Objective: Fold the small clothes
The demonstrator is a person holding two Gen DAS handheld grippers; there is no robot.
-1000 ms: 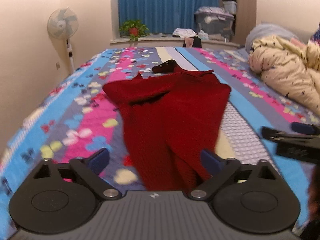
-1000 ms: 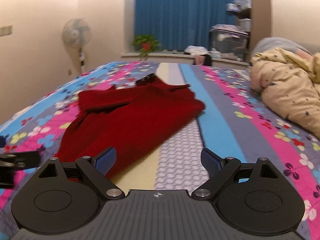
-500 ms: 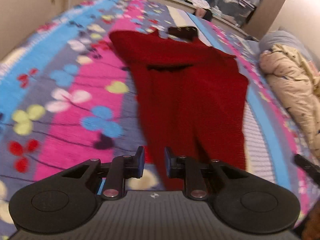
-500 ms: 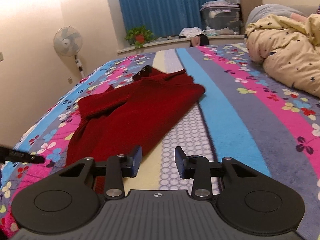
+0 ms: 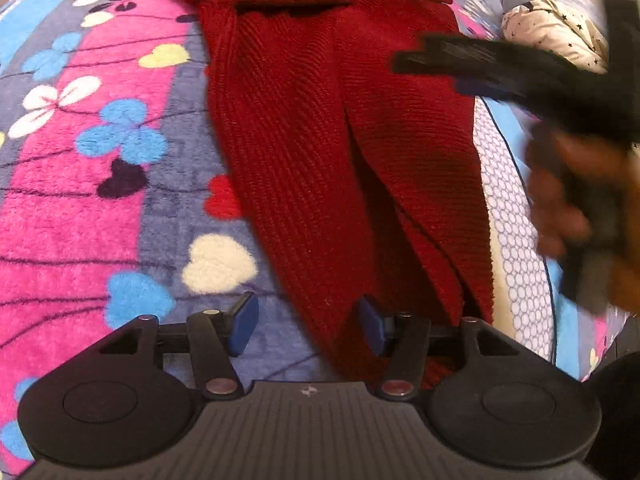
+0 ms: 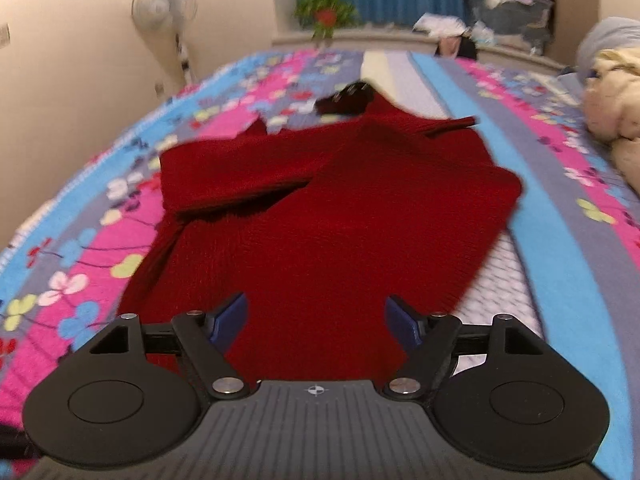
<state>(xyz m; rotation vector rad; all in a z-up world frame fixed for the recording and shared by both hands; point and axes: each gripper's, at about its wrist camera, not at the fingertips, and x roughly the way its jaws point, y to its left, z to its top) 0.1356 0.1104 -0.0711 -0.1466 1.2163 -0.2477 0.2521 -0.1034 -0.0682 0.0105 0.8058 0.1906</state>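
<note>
Both my tongs, left gripper (image 5: 306, 322) and right gripper (image 6: 316, 320), have just been opening, empty, over the ribbed red knit garment (image 5: 320, 120); at two o'clock a blurred hand (image 5: 576, 192), perhaps mine.

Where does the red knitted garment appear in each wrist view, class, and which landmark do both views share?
Left wrist: red knitted garment runs from top centre down to the right pad.
Right wrist: it fills the centre, above the fingers.
Shared landmark: the floral blanket beneath it.
</note>
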